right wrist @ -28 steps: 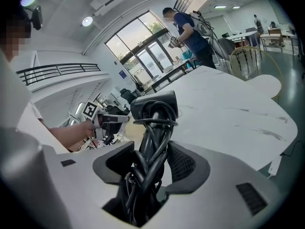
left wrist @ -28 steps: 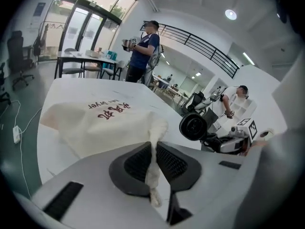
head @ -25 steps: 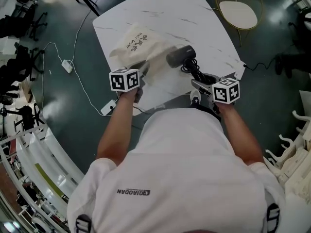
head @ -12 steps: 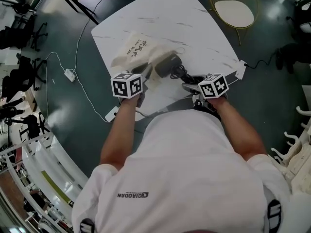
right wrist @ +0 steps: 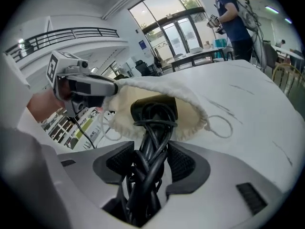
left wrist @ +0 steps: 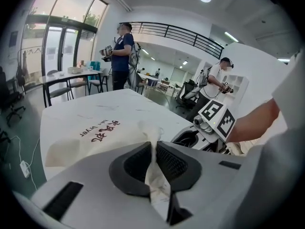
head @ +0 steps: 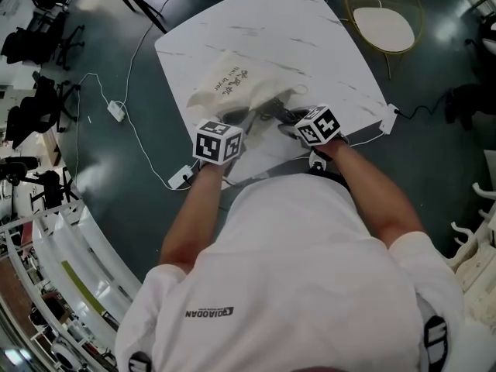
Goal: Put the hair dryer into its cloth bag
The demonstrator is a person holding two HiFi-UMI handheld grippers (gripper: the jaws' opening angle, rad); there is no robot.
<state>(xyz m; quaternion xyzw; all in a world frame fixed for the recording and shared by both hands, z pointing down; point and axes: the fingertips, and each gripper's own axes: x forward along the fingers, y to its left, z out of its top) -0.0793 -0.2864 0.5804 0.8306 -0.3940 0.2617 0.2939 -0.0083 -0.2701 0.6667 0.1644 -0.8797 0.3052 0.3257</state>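
Note:
The cream cloth bag point(head: 236, 84) with dark red print lies on the white marble table point(head: 310, 29). My left gripper point(head: 236, 120) is shut on the bag's rim point(left wrist: 151, 142) and holds the mouth up. My right gripper point(head: 288, 121) is shut on the black hair dryer's handle and its wound cord point(right wrist: 147, 166). The dryer point(right wrist: 153, 109) points into the bag's open mouth point(right wrist: 193, 116), its head just inside the rim. In the head view the dryer point(head: 267, 115) is mostly hidden between the two grippers.
The table's near edge is right under my hands. A round gold wire chair point(head: 385, 22) stands past the table's far right corner. A power strip point(head: 180, 177) and white cables lie on the dark floor at the left. People stand in the background point(left wrist: 123, 51).
My right gripper has carried the dryer leftward and down, and its head has entered the bag's mouth. My left gripper has shifted a little right and up with the bag's rim.

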